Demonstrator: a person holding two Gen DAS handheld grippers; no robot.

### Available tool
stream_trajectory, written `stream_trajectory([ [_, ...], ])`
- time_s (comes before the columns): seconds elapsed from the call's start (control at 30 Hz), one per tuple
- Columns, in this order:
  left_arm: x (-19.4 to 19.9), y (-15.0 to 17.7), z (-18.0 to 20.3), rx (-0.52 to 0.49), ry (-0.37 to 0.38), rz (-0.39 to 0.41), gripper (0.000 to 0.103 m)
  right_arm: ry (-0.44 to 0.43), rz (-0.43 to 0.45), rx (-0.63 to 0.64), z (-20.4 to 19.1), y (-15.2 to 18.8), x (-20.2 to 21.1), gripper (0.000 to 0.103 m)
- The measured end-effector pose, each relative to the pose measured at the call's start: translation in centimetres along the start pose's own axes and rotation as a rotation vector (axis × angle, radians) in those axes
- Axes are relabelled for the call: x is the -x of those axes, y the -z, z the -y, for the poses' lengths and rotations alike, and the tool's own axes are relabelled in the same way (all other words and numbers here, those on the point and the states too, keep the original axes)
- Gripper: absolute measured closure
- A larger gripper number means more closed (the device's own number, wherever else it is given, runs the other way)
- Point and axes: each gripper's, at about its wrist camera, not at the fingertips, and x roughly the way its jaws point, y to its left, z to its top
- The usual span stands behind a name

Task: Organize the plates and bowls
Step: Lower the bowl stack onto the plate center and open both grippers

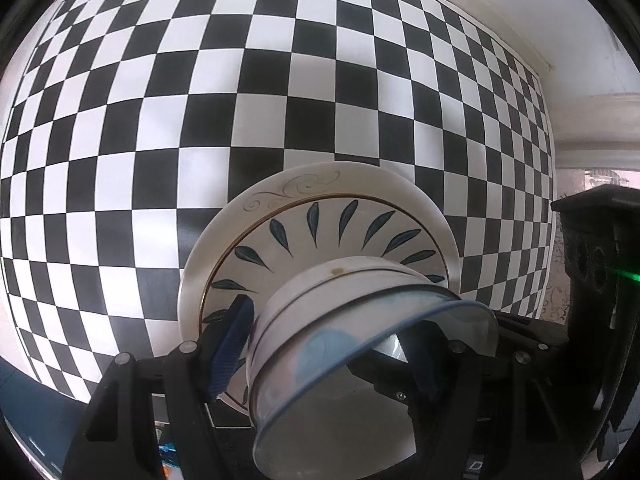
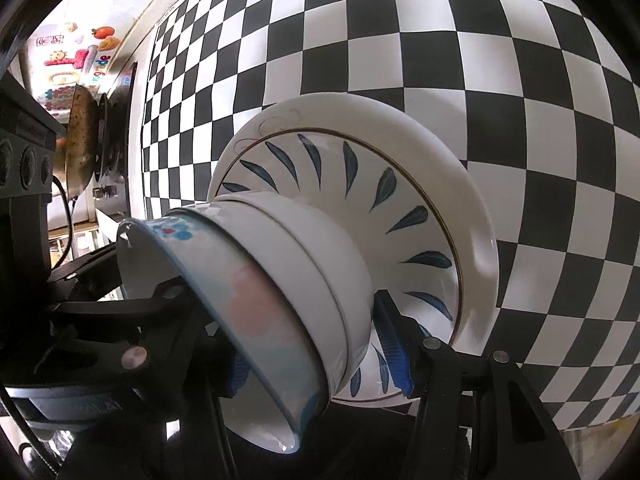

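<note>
Bowls (image 1: 360,320) sit stacked between both grippers' jaws, on plates (image 1: 320,216).

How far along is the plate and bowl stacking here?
Done: leaf plate sits on white plate, white bowl on it, blue-rimmed bowl nested on top. In hand: left tool and right tool straddle the bowls; grip unclear. Remaining: nothing loose in view, perhaps only letting go.

A home kitchen: magnet-covered fridge (image 2: 76,64) beside a checkered tabletop (image 2: 460,40).
</note>
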Motion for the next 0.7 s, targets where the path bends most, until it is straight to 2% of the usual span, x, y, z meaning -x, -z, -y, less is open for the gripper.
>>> stream_trajectory([
  [0.13, 0.2, 0.1, 0.3, -0.006, -0.023, 0.016, 0.033, 0.007, -0.003, 0.015, -0.4, 0.1, 0.1, 0.043],
  [0.27, 0.4, 0.2, 0.3, -0.006, -0.040, 0.031, 0.033, 0.024, 0.007, 0.039, -1.1, 0.3, 0.5, 0.020],
  [0.37, 0.6, 0.2, 0.3, 0.002, -0.063, 0.043, 0.026, 0.035, 0.014, 0.052, -1.4, 0.3, 0.9, 0.020],
  [0.4, 0.6, 0.2, 0.2, 0.003, -0.067, 0.042, 0.020, 0.040, 0.017, 0.055, -1.5, 0.3, 1.0, 0.020],
  [0.7, 1.4, 0.8, 0.1, 0.002, -0.068, 0.054, 0.020, 0.097, 0.061, 0.084, -2.4, 0.8, 2.6, 0.019],
])
